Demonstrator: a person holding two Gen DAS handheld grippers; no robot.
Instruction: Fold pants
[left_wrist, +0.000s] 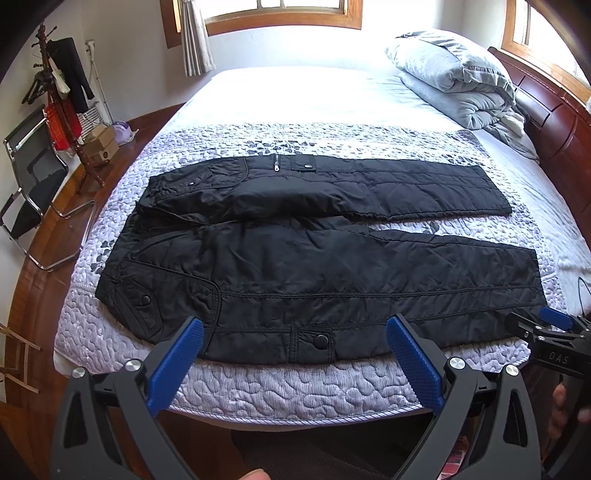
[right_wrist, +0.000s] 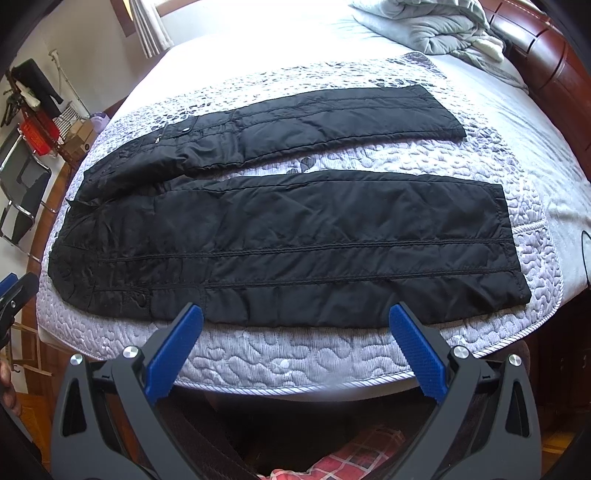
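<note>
Left wrist view: your left gripper (left_wrist: 295, 343) hangs just off the near edge of the bed (left_wrist: 295, 398), fingers wide apart, nothing between them. It lines up with the waist end of the pants (left_wrist: 314, 266), near the pocket snap (left_wrist: 320, 342) on the near seam. That reads as a staging spot for taking the near leg by its upper part.

- Pants: black, padded, spread flat across the quilt (left_wrist: 229, 144), waist to the left, cuffs to the right. The two legs lie apart in a narrow V, with quilt showing between them toward the cuffs. Laid open like this, one leg can be carried over onto the other, so the lengthwise fold looks like the first step; no fold is made yet.
- Far right of this view: your right gripper (left_wrist: 546, 325) is held low beside the near cuff.

Right wrist view: the right gripper (right_wrist: 295, 332) is also spread open and empty, just short of the near hem of the near leg (right_wrist: 295, 258), toward the cuff half. One tool per end should keep the long leg from sagging when lifted.

- Folded bedding (right_wrist: 424, 26) sits far right by the headboard, well apart from the pants.
</note>
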